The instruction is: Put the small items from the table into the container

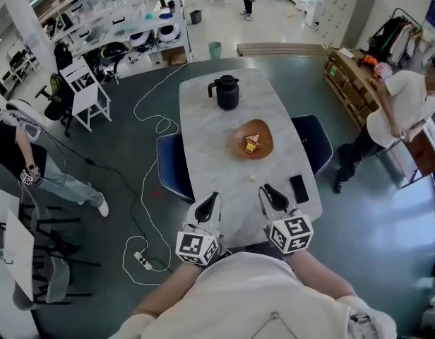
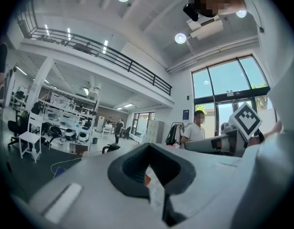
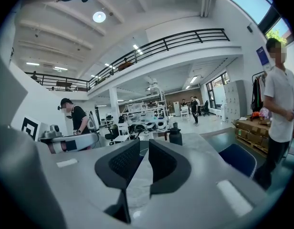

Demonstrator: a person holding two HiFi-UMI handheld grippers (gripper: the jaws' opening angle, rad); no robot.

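An orange-brown container (image 1: 263,134) sits mid-bench on the marbled bench (image 1: 210,140), already carrying a few yellow and orange small items (image 1: 251,144). One pale small item (image 1: 251,179) lies on the bench surface between the container and the near edge. A black phone (image 1: 299,188) rests just to its right. A dark jug (image 1: 226,92) stands well beyond the container at the far end. At the near edge, the left hand-held gripper (image 1: 211,198) hovers with its jaw tips brought together on nothing. The right hand-held gripper (image 1: 268,191) is held beside it, its jaws a narrow slit apart and empty. Blue chairs (image 1: 171,164) flank the bench on both sides. A person in a white shirt (image 1: 401,108) stands off to the right.
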